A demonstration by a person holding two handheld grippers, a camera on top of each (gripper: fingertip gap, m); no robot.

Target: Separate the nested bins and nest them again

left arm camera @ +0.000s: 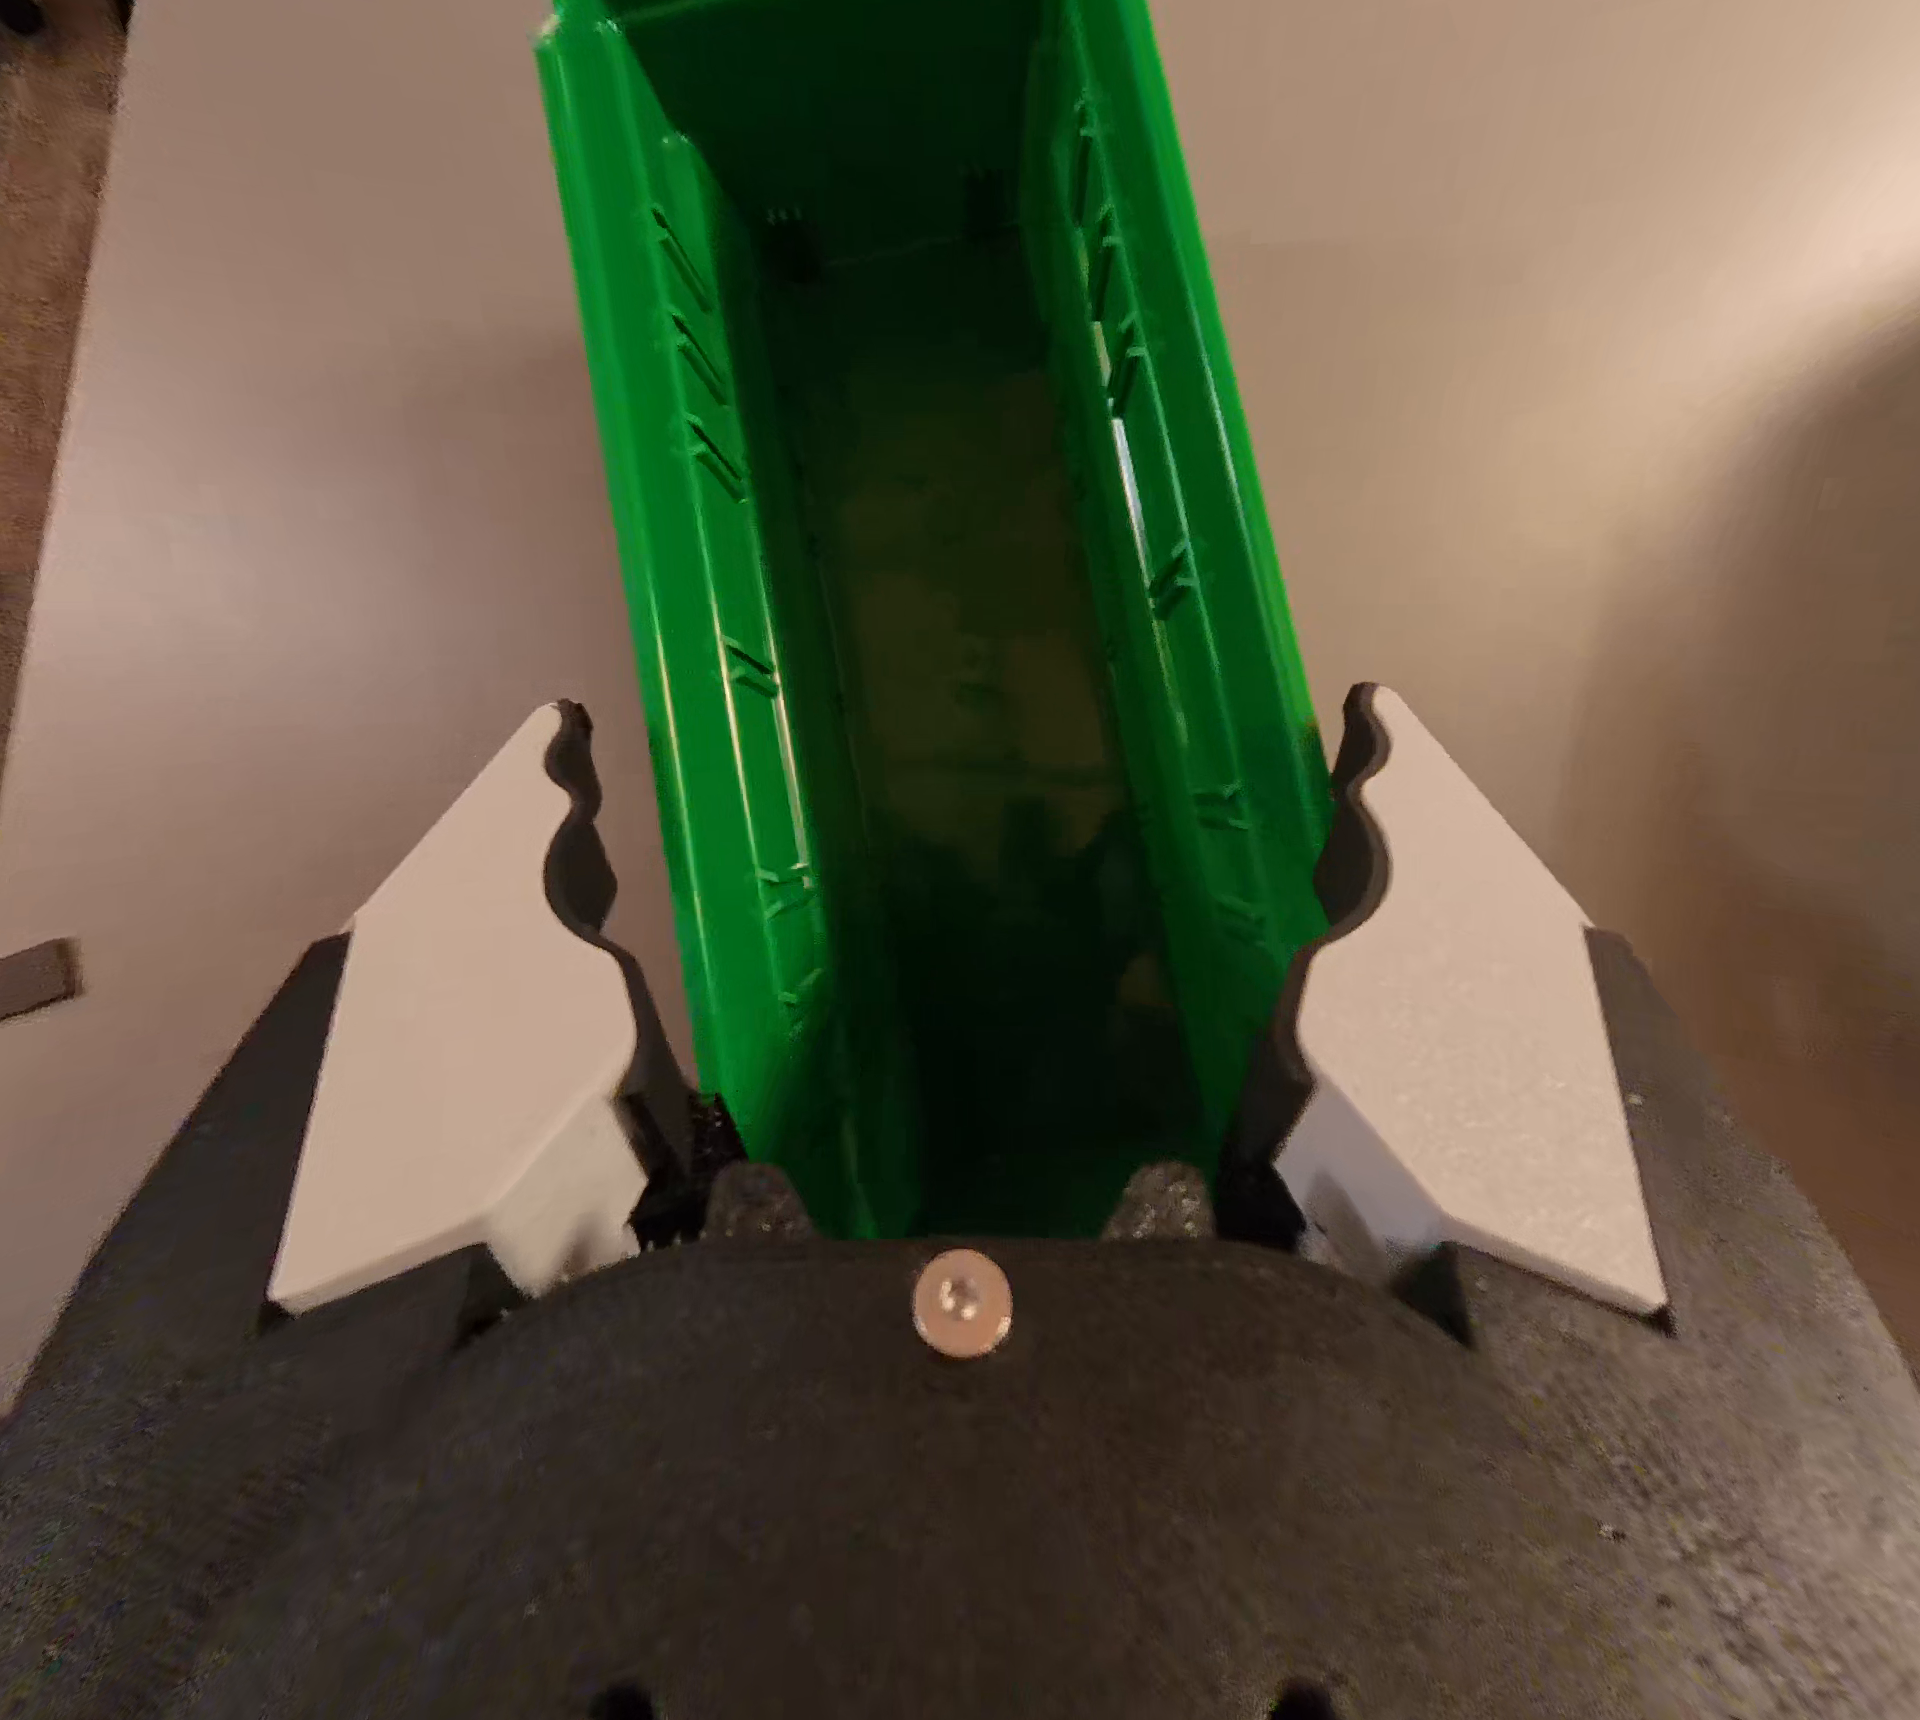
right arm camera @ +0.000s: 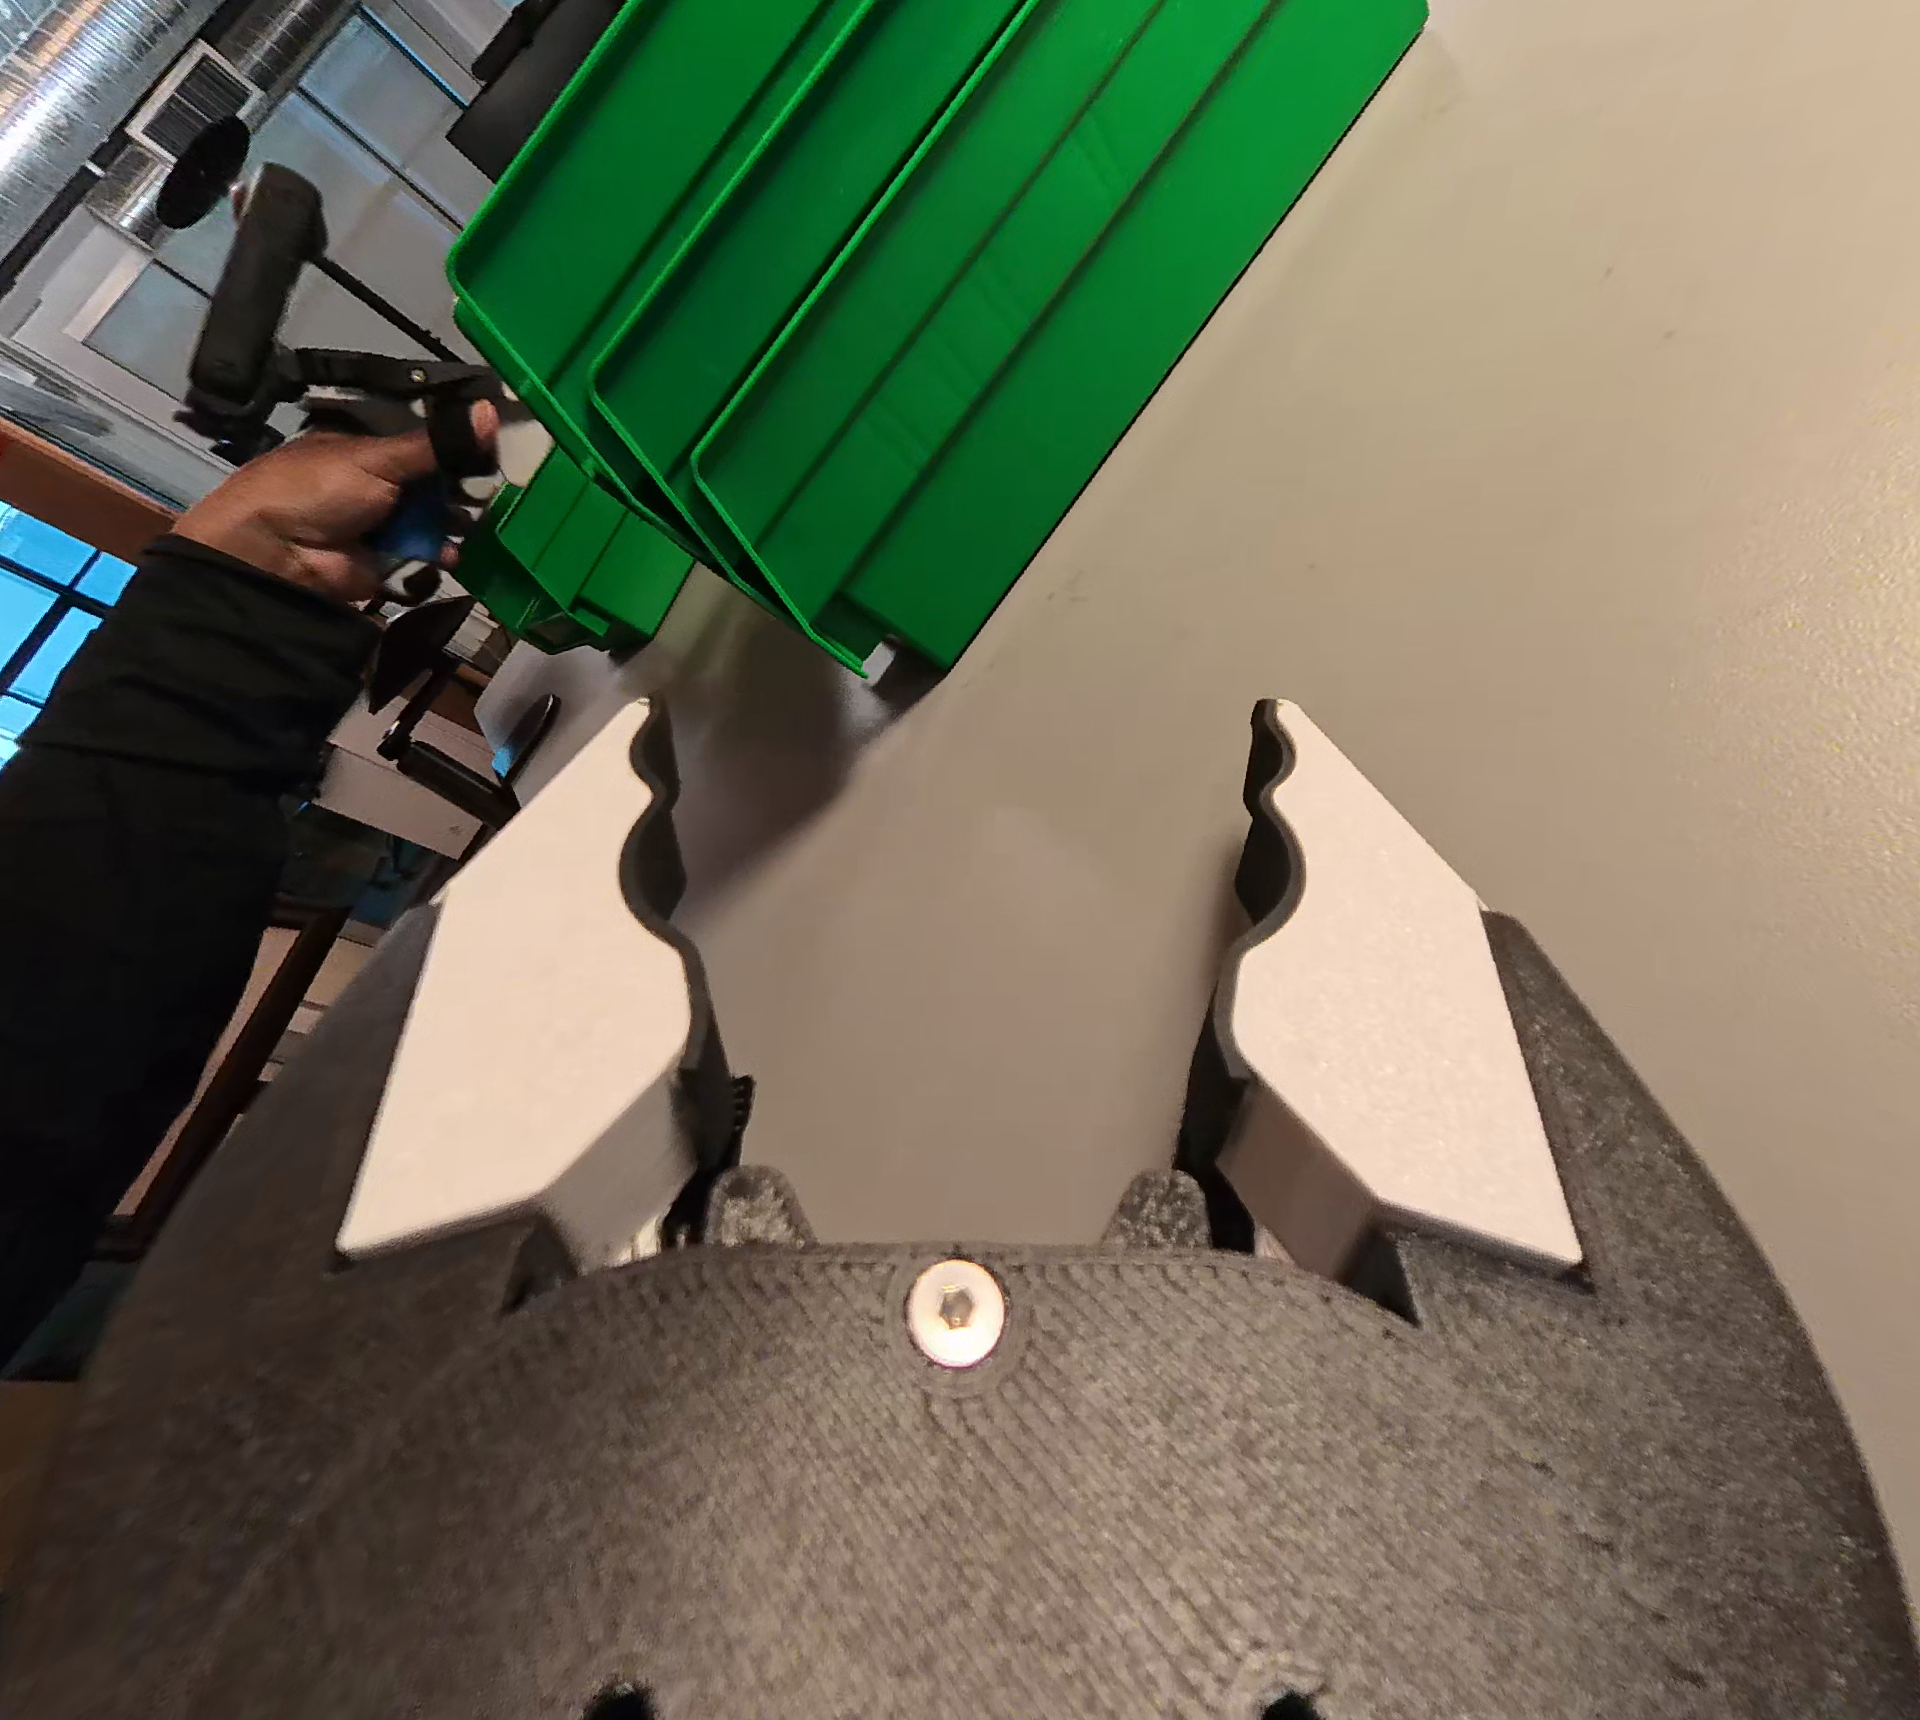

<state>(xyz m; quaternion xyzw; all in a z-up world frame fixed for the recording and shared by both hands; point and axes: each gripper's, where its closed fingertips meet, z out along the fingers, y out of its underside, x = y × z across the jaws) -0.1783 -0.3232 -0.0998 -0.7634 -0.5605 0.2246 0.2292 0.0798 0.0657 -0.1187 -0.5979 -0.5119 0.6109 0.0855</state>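
My left gripper [left arm camera: 961, 714] has its fingers spread wide around one end of a long, narrow, glossy green plastic bin [left arm camera: 935, 475]; its ribbed inner walls and a shadowed floor run straight away from me, so its long axis lines up with my fingers and its far end wall points away. The right finger's wavy black pad [left arm camera: 1351, 839] lies against the bin's outer wall, while a sliver of pale surface shows between the left pad [left arm camera: 577, 829] and the other wall, so I would not call this a firm hold. The fingers themselves are smooth white wedges edged in scalloped black rubber, mounted on a rough, grainy black body. From my right gripper [right arm camera: 961, 714] I see the same kind of fingers, also spread wide, with only the matt beige worktop [right arm camera: 1558, 527] between them and nothing touching either pad. Ahead of them the stack of nested green plastic bins [right arm camera: 935, 216] lies tipped on the worktop, smooth-sided with thin raised rims stepped one behind another; its long axis runs diagonally from lower left to upper right. At the stack's lower left end my left hand [right arm camera: 312, 507], in a dark sleeve [right arm camera: 197, 631], holds the other gripper against the bins.
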